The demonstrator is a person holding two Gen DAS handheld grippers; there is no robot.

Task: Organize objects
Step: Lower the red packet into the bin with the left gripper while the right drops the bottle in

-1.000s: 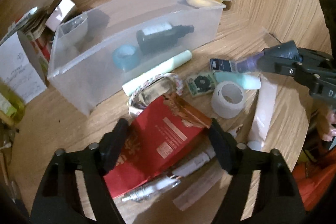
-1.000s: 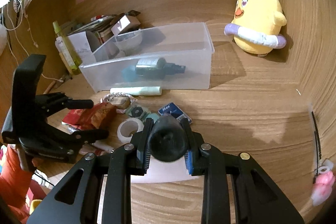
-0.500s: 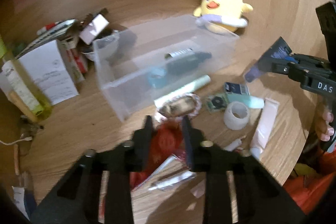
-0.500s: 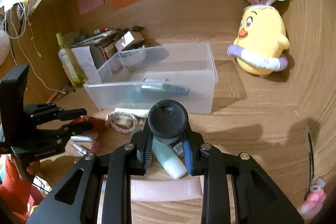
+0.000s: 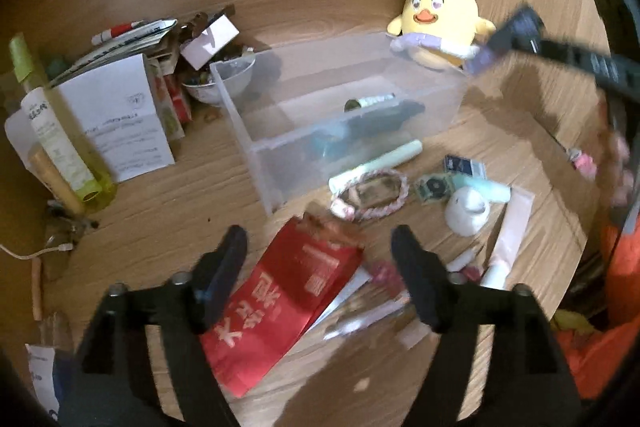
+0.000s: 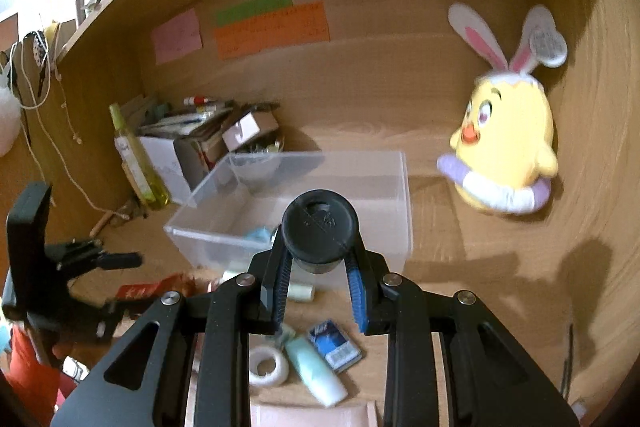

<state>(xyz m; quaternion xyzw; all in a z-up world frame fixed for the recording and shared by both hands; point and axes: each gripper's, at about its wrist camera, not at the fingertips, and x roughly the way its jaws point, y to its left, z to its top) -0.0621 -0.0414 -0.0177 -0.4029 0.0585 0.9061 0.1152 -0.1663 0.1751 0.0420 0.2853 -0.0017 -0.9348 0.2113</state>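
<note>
A clear plastic bin (image 5: 420,95) (image 6: 400,195) stands on the wooden desk and holds a dark bottle (image 5: 384,117) and a blue ring (image 5: 326,145). My right gripper (image 6: 320,267) is shut on a black-capped tube (image 6: 319,223), held in the air in front of the bin; it shows blurred at the right in the left wrist view (image 5: 516,35). My left gripper (image 5: 320,279) is open and empty above a red packet (image 5: 292,299). Loose items lie in front of the bin: a mint tube (image 5: 376,163), a bracelet (image 5: 372,193), a tape roll (image 5: 466,211) (image 6: 266,365).
A yellow plush chick (image 5: 438,23) (image 6: 506,151) sits behind the bin at the right. Boxes, papers and a green bottle (image 5: 52,135) crowd the left. A pink tube (image 5: 510,231), a blue card (image 6: 334,345) and pens lie at the front right.
My right gripper has lifted the black-capped tube up from the desk toward the bin. My left gripper was open, shut briefly over the red packet, and is open again, pulled back and higher.
</note>
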